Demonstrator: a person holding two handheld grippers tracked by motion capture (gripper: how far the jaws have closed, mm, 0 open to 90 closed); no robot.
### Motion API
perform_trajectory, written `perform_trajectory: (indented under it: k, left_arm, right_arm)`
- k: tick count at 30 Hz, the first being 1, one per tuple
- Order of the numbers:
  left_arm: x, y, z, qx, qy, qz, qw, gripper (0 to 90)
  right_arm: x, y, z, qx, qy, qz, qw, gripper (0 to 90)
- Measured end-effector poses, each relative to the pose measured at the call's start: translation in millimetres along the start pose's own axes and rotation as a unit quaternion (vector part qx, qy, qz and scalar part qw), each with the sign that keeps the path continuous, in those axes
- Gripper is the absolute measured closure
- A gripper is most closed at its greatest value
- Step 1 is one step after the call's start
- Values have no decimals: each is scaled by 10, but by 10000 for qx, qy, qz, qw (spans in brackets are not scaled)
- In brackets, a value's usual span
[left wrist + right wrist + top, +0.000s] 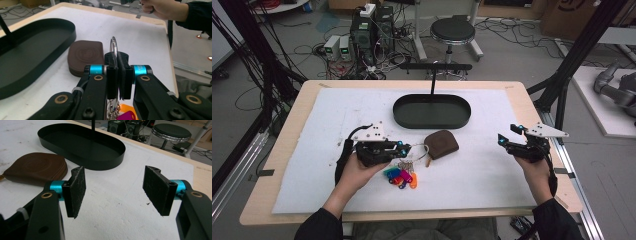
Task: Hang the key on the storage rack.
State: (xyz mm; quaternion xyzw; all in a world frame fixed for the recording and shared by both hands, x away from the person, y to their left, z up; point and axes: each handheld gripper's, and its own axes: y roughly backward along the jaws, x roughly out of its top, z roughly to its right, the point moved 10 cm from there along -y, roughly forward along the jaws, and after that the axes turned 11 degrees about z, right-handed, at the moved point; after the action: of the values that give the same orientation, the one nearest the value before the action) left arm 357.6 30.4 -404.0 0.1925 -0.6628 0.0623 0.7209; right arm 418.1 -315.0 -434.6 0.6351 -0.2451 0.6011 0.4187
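High view: the left hand-held gripper (408, 148) is clamped on the metal key ring (418, 148), with the bunch of coloured key tags (401, 177) dangling below it just above the white mat (492, 175) on the desk (292, 137); the brown pouch (441, 143) lies just beside the ring and the black oval tray (432, 111) sits behind it; the right hand-held gripper (507, 134) hangs apart at the right with its jaws wide and nothing between them; whether the tags touch the mat is hard to judge from here, and the keys themselves are too small to count. Left gripper view: the pads pinch only the thin edge of the key ring (113, 47), so the bunch could swing, twist in the grip or slip out as it travels, and a low carry could catch the brown pouch (86, 58) or the rim of the black oval tray (72, 31); the tags (126, 115) are cut off at the bottom edge. Right gripper view: the jaws stand well apart over bare mat (112, 202); the brown pouch (37, 168) is cut off at the left edge, and the black oval tray (100, 162) looks empty.
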Motion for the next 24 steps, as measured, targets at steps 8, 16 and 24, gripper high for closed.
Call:
perform_trajectory:
  k: [8, 16, 24]
  left_arm:
    - [262, 53, -120, 212, -138, 272, 9993, 864]
    - [497, 25, -262, 393, -314, 353, 9981, 865]
    - [685, -38, -445, 619, -374, 490, 9962, 866]
  right_arm:
    - [3, 4, 8, -21, 3, 6, 10000, 357]
    - [6, 3, 12, -25, -13, 23, 10000, 357]
    - [10, 8, 28, -31, -27, 42, 10000, 357]
